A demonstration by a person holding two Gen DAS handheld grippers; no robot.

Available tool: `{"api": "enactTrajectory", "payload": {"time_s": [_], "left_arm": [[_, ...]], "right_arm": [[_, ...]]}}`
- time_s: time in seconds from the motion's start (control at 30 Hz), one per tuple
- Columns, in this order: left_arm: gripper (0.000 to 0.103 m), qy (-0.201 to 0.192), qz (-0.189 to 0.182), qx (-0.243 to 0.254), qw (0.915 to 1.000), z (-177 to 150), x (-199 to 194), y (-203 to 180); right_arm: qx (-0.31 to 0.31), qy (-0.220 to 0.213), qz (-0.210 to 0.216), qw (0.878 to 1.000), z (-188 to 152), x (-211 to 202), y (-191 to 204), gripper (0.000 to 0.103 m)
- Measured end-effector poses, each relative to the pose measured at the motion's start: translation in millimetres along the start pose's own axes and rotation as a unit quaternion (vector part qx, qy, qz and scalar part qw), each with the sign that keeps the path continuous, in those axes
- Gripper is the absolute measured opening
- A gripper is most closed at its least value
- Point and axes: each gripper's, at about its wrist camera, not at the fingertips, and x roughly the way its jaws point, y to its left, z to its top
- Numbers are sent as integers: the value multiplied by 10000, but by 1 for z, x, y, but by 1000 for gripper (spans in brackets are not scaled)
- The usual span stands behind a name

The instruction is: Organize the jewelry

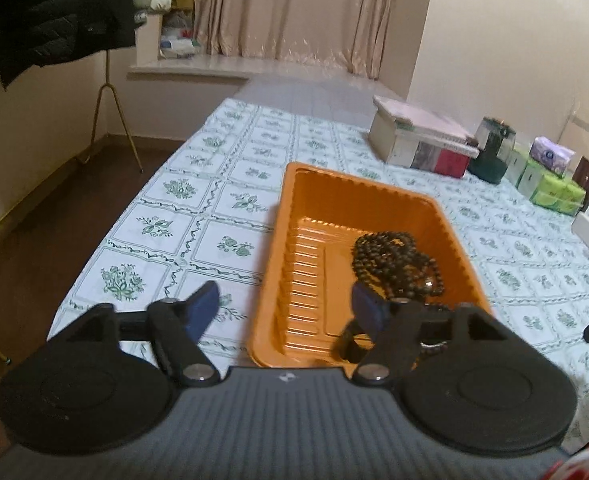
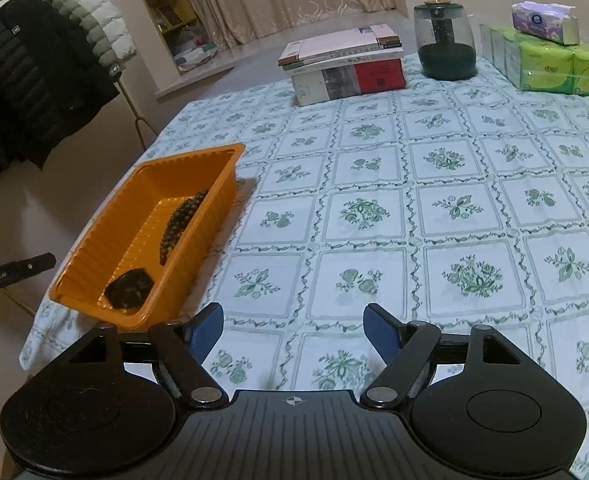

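Currently: dark beaded necklace (image 1: 396, 264) coiled in ribbed orange plastic tray (image 1: 326, 200), just beyond spread left fingers (image 1: 206, 306); right fingers (image 2: 380, 330) likewise spread, empty, over floral-cloth desk (image 2: 414, 184).

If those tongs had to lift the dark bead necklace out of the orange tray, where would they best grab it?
Probably from straight above, on the top of the heaped bead necklace. It lies coiled in a loose pile against the right wall of the orange tray, whose walls block any sideways approach. The left tongs, open over the tray's near end, look best placed; pinching a few strands should bring the rest along.
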Motion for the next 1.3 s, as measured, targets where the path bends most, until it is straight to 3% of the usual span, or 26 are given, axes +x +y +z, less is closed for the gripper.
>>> {"api": "enactTrajectory", "payload": {"time_s": [0.1,0.3,0.47,0.67,1.3], "left_arm": [[90,-99,23,-183,9998,-9,-12,-10],[96,-34,-9,-338,9994,-20,-30,-32],[102,242,109,-507,9984,-27,-42,-46],[102,575,152,31,9982,-40,-48,-81],[102,1136,-89,493,9923,-61,-42,-136]], "right_arm": [[-19,-2,26,10000,-7,-6,4,77],[-145,-25,-21,9999,-20,-18,16,78],[-213,-51,-132,9997,-27,-28,26,78],[-354,-32,-340,9988,-35,-34,37,78],[-432,143,-769,9960,-54,-40,36,78]]}}
